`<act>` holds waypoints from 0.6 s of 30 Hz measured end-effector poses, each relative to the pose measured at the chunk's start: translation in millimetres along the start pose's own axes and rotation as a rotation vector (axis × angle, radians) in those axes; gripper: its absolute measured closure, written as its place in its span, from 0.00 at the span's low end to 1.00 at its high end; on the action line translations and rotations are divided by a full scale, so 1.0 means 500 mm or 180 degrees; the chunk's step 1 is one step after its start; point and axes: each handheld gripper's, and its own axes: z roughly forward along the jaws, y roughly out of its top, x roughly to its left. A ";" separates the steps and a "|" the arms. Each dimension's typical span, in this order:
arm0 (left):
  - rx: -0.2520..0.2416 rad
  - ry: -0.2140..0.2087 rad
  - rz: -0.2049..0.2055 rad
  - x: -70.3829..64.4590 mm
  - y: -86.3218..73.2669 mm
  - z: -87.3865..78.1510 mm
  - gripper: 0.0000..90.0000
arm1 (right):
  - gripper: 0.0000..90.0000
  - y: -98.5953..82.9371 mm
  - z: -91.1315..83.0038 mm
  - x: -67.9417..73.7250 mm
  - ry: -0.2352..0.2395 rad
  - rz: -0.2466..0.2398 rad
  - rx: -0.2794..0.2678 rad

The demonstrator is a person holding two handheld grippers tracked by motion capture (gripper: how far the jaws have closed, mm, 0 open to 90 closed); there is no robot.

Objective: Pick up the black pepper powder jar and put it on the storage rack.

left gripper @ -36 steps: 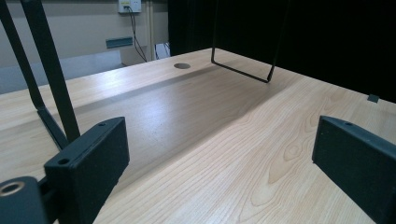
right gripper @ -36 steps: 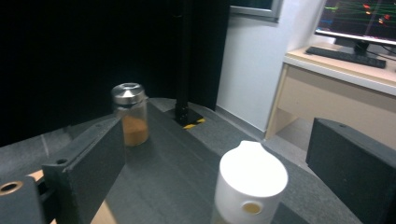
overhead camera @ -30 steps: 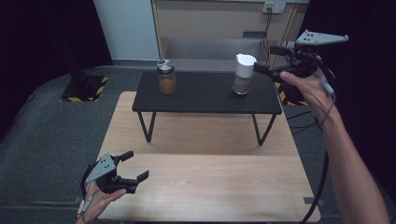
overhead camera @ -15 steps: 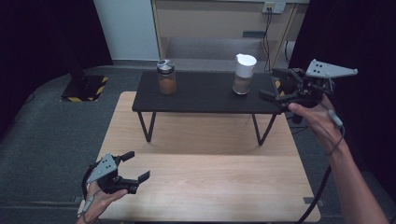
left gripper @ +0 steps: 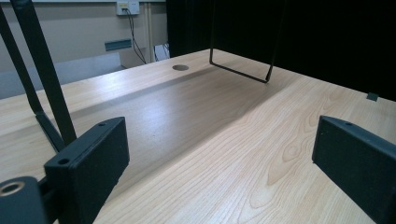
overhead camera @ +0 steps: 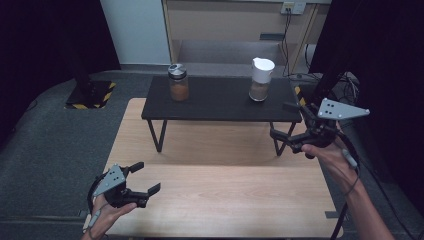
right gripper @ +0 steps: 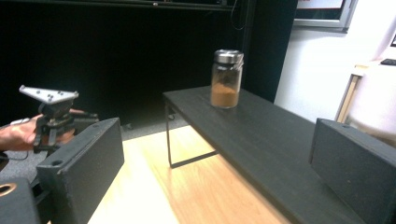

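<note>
— Holding my right gripper [overhead camera: 292,122] in the air off the right end of the black bench [overhead camera: 220,107]; its jaws stand wide apart with nothing between them; the white-capped jar [overhead camera: 261,79] is the nearest thing to it, upright on the bench's right part, near but not touching.

— And your other hand?

— My left gripper [overhead camera: 145,176] rests low at the near left corner of the wooden table [overhead camera: 225,200], jaws likewise spread and empty; well apart from everything on the bench.

— How do you expect that jar to handle?

— I judge it rigid, clear-walled, probably glass or hard plastic, so smooth and a bit slippery; brown powder fills only the lower part, so the weight sits low and it should be fairly light; the white cap looks wider than the body and may be a flip or pour top, which I would not trust to bear a squeeze.

— So where would you take it?

— Across the clear body just under the cap, pads level, firm but not crushing; kept upright so nothing spills; the steel-lidded jar [right gripper: 226,79] stands well apart at the bench's far end, so there is room to close in.
</note>
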 end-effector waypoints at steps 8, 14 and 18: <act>0.0006 -0.0003 0.0012 -0.001 0.001 0.001 0.03 | 0.05 -0.062 0.002 0.034 -0.0014 -0.0006 0.0127; 0.0010 -0.0012 0.0007 -0.002 0.001 0.003 0.03 | 0.05 -0.096 -0.001 0.051 -0.0050 -0.0019 0.0185; 0.0010 -0.0016 0.0018 -0.002 0.001 0.002 0.03 | 0.05 -0.114 0.002 0.064 -0.0086 -0.0026 0.0235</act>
